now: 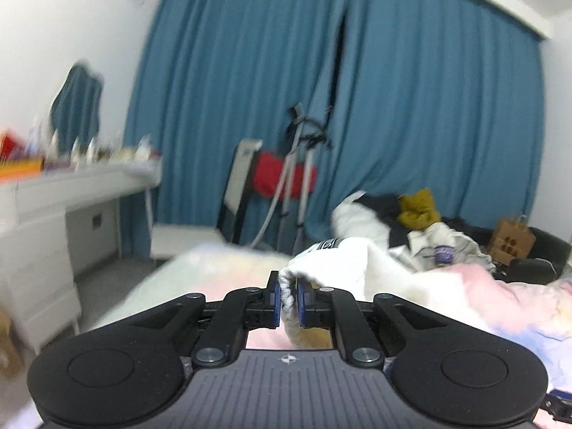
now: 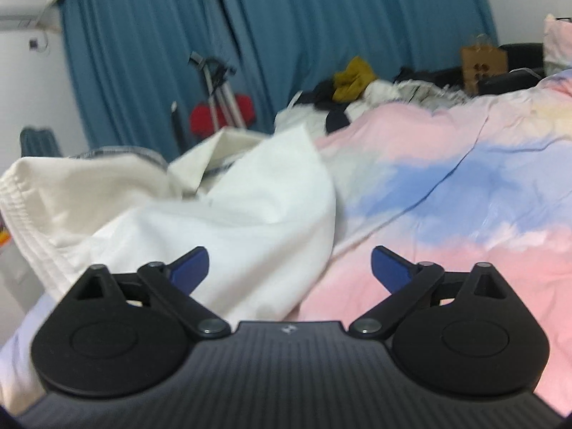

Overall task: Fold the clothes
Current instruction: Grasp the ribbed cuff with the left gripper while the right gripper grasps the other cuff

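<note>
white cotton fills the middle of the scene: a white garment lies crumpled on the bed, on top of a pastel duvet washed in pink, blue and pale yellow. the left gripper has its jaws clenched on a ribbed edge of that garment, the bunched fabric squeezed between the two blue pads, and the cloth trails away from it to the right and up over the bedding. the right gripper hovers just above the duvet with its jaws spread wide and nothing between them; the garment's loose fold lies under and ahead of its left finger, while its right finger is over bare pink duvet. whether that left finger touches the cloth is not clear.

further back on the bed sits a pile of other clothes, with a mustard-yellow piece on top of dark and white ones, and a brown paper bag beside it. blue curtains cover the far wall. in front of them stands a metal-legged stand with something red on it. to the left, a white worktop carries a blurred row of small items.
</note>
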`<state>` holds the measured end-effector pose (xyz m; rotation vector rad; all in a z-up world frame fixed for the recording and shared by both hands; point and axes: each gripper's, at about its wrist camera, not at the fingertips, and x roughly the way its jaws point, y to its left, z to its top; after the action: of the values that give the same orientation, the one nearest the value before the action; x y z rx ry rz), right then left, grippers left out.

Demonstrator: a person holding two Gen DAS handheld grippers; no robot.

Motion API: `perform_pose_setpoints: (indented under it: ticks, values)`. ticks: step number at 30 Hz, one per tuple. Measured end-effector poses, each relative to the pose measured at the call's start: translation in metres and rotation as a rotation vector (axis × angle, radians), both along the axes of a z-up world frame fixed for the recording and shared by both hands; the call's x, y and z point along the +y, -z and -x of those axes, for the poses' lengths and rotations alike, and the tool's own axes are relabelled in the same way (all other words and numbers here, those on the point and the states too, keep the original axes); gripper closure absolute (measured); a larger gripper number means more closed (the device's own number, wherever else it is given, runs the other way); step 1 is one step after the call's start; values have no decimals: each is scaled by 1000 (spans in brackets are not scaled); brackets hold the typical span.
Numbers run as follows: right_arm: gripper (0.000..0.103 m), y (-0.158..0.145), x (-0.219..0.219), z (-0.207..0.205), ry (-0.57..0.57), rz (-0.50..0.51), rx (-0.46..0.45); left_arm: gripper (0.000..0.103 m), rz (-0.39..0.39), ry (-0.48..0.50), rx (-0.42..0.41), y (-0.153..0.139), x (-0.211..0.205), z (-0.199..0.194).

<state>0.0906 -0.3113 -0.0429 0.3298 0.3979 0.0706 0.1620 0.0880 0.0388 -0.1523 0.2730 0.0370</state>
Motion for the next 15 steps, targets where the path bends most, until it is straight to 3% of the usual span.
perform_pose_setpoints:
  ticks: [1,3,4,7,10,15]
  values:
    - [9,2,5,0,-17,16,23,93,13,-10,19,7,10,-2]
    - [24,6,14,0,-52,46,68,92,38,-31,57,21,31,-5]
    - [28,8,18,1,-75,43,95,92,50,-41,76,28,42,-7]
    - [29,12,34,1,-174,34,158,92,88,-72,132,49,73,-12]
    - [29,13,64,3,-286,86,189,91,88,-82,143,67,81,-1]
    - [30,27,113,7,-373,262,216,90,80,-92,187,78,75,-27]
